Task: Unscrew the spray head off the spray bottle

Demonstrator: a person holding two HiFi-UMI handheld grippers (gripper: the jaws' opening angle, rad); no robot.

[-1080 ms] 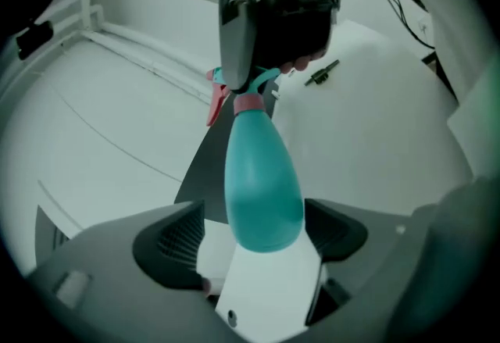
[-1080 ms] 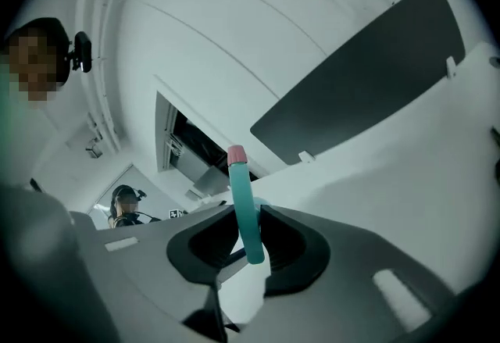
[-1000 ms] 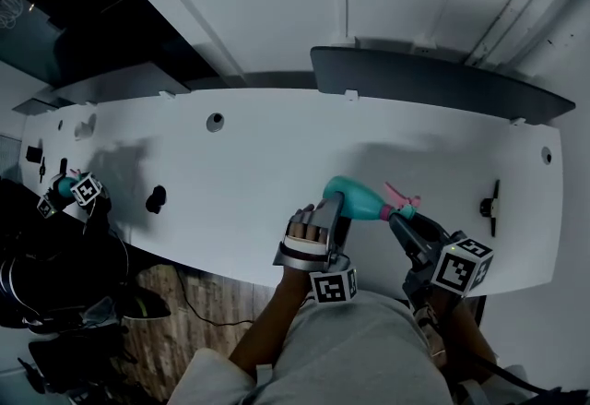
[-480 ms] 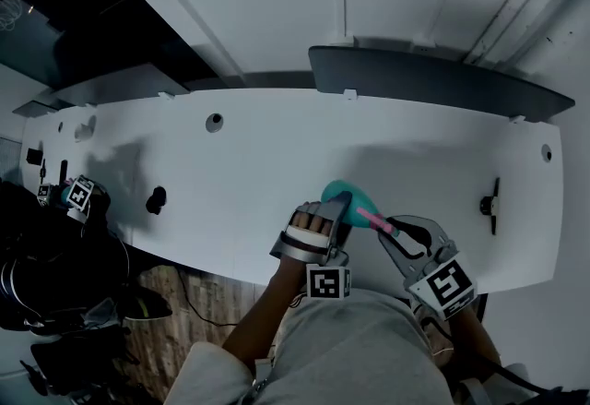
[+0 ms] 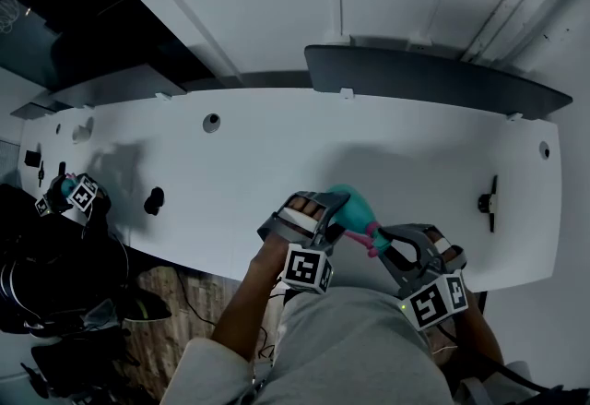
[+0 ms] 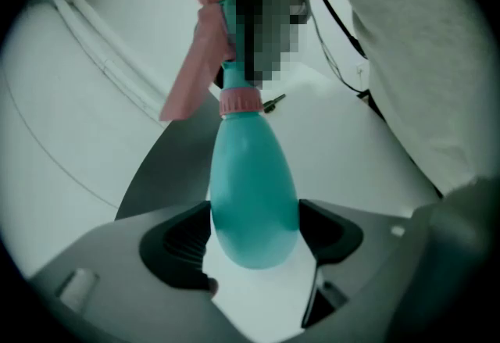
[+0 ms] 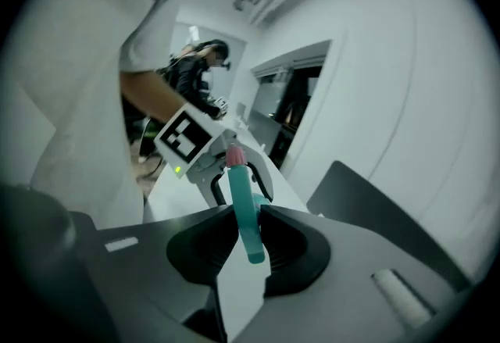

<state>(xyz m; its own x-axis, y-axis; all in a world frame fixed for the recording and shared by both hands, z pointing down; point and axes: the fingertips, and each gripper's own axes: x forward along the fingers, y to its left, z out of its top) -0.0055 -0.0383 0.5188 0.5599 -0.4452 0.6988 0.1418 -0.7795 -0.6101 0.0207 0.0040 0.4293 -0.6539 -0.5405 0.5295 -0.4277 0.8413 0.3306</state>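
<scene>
White table [image 5: 442, 163] spans the head view, with a marker cube [image 5: 81, 194] at its left near edge and a dark hole [image 5: 211, 123] further right on the far side. Near the middle of the near edge, the left gripper [image 6: 253, 234] has just been closing its jaws. The teal bottle [image 6: 254, 193] stands between them, and both pads touch its rounded lower body, so it is clamped there. The bottle lies tilted over the table's near edge, close to the person's body, with its base to the far left and its neck to the near right. At the neck sit a pink collar and the spray head [image 5: 372, 238] with its pink trigger. The right gripper [image 7: 248, 220] is closed tight on the head's narrow teal part. A dark panel [image 5: 433, 80] lies along the table's far right side.
</scene>
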